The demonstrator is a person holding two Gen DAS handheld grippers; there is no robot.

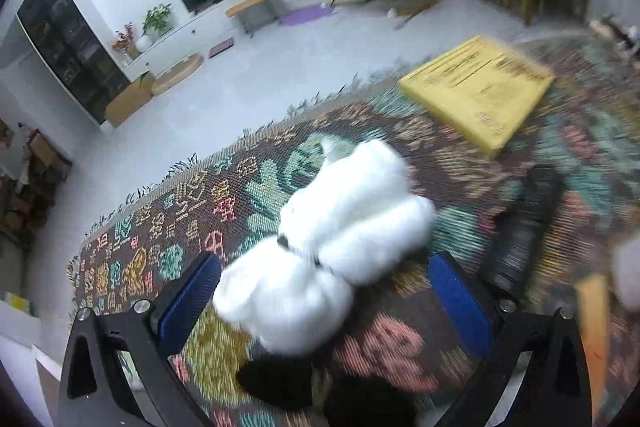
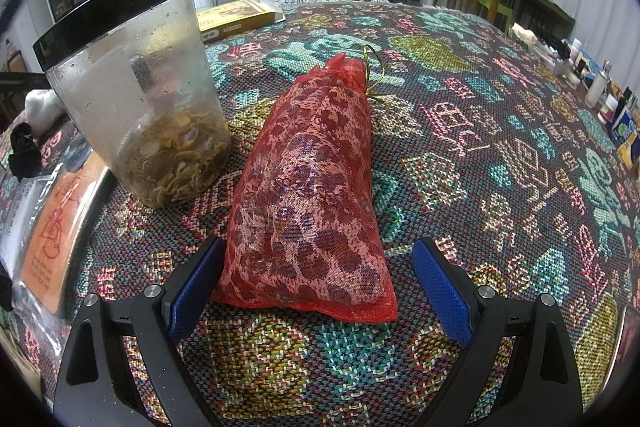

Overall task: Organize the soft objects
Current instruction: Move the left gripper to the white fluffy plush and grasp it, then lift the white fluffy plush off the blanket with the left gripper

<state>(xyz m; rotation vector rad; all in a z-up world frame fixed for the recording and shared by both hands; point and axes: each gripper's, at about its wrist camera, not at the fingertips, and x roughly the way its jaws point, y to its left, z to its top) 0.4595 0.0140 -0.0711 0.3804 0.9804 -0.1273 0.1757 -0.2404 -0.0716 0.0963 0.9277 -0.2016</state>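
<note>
1. My left tongs (image 1: 324, 301) are spread wide, and the white plush toy (image 1: 332, 239) lies on the woven cloth (image 1: 520, 187) between the fingers. Its near end sits just inside the left pad (image 1: 190, 297), though the blur stops me telling whether they touch.
2. My right tongs (image 2: 316, 285) are also spread, straddling the base of the red mesh pouch (image 2: 308, 195). The left pad seems to brush the mesh; the right pad stands apart.
3. I judge both sides to be in the approach-to-grasp step, with nothing gripped yet.
4. The pouch's tied neck points away from the right tongs. The clear jar (image 2: 136, 87) stands just beyond their left finger.
5. Next I'd close on the pouch's base slowly, since soft mesh will squash and may slip.
6. The yellow box (image 1: 480, 87) lies well ahead of the left tongs.
</note>
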